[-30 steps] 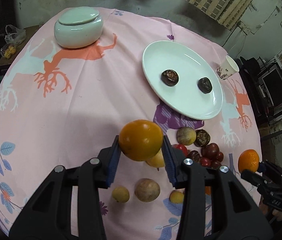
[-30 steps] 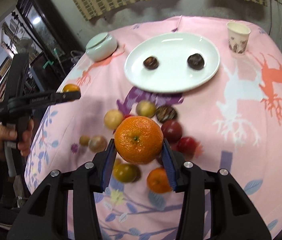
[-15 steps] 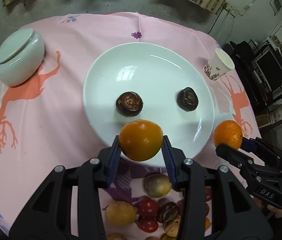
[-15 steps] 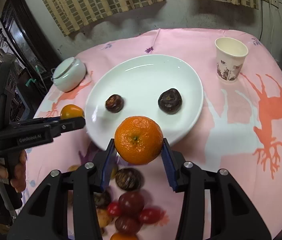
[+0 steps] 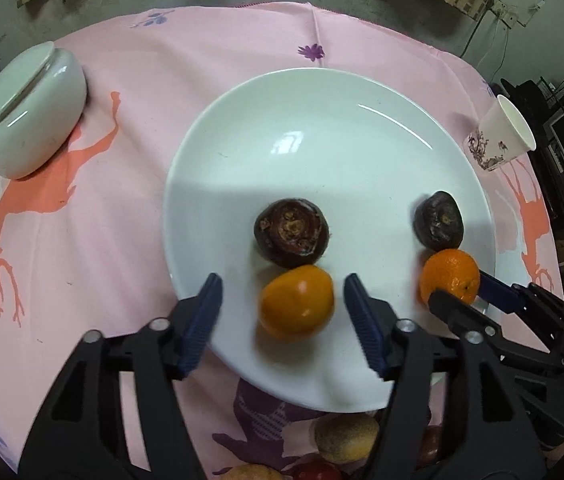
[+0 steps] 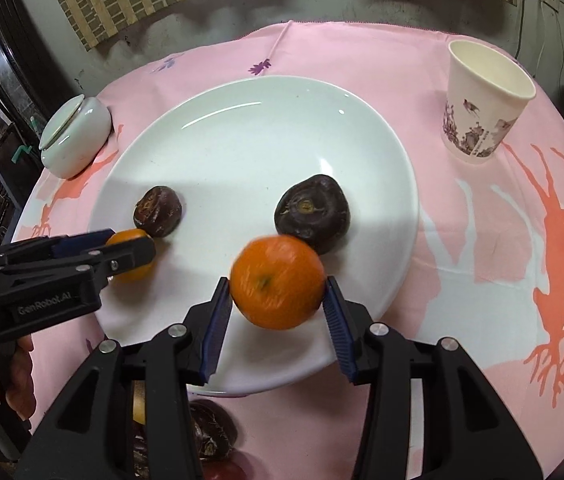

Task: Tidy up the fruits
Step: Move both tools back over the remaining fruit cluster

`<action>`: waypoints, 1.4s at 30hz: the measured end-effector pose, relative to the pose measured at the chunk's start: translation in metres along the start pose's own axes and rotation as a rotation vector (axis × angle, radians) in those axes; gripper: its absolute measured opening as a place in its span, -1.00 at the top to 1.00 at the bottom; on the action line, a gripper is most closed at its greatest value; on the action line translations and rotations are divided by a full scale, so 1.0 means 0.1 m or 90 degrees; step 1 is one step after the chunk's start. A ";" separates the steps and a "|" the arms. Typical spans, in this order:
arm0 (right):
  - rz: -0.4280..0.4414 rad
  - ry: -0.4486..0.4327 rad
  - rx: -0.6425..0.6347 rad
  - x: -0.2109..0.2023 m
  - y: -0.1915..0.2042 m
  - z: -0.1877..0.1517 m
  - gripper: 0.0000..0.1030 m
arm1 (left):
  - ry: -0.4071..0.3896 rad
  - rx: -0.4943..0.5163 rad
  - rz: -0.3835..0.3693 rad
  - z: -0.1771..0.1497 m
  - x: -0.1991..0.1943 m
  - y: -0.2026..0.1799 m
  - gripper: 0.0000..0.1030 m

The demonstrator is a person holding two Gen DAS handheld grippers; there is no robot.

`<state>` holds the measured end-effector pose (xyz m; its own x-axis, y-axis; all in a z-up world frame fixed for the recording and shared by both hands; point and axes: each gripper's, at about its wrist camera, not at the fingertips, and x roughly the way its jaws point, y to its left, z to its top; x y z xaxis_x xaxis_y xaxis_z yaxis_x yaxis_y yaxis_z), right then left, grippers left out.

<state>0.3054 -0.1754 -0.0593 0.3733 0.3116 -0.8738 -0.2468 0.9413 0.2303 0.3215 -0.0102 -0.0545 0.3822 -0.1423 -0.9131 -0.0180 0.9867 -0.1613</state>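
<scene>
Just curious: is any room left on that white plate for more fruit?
Plenty. The plate's far half, toward the lidded bowl and paper cup, is bare. The near half is crowded: two dark fruits, two oranges, both tongs.

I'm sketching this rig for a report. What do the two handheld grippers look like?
Both are matte black plastic with silver screw heads. The left gripper has two angular arms ending in ribbed blue pads; seen from the right wrist view, its side carries pale "GenRobot.AI" lettering. The right gripper is built the same, with blue ribbed pads. No cables show. No sleeve is clearly visible.
</scene>
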 end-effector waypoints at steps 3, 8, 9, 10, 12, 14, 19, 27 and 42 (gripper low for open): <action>0.009 -0.016 0.010 -0.11 0.00 -0.06 -0.10 | -0.019 -0.001 -0.009 -0.04 -0.18 0.01 -0.40; 0.024 -0.031 0.021 -0.40 -0.01 -0.27 -0.10 | -0.043 -0.011 -0.032 -0.22 -0.54 0.06 -0.51; 0.027 -0.035 0.022 -0.48 -0.01 -0.33 -0.10 | -0.043 -0.013 -0.034 -0.29 -0.61 0.08 -0.52; 0.031 -0.041 0.023 -0.58 -0.02 -0.40 -0.10 | -0.044 -0.014 -0.035 -0.36 -0.67 0.09 -0.53; 0.034 -0.052 0.028 -0.75 -0.06 -0.55 -0.11 | -0.048 -0.011 -0.032 -0.54 -0.78 0.11 -0.55; 0.031 -0.058 0.044 -0.91 -0.13 -0.75 -0.11 | -0.044 -0.005 -0.023 -0.72 -0.87 0.13 -0.60; 0.029 -0.016 0.075 -1.07 -0.23 -1.25 -0.11 | 0.001 -0.025 -0.028 -1.31 -0.96 0.29 -0.61; 0.028 0.049 0.083 -1.15 -0.21 -1.86 -0.11 | 0.078 -0.100 -0.025 -2.13 -0.97 0.59 -0.62; 0.065 0.083 0.090 -1.20 0.05 -2.13 -0.23 | 0.070 -0.104 0.001 -2.25 -0.98 0.86 -0.62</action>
<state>0.0685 -0.2362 -0.0445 0.2323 0.3959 -0.8884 -0.1458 0.9173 0.3706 0.0743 0.0706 -0.0628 0.2783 -0.1576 -0.9475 -0.1721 0.9623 -0.2106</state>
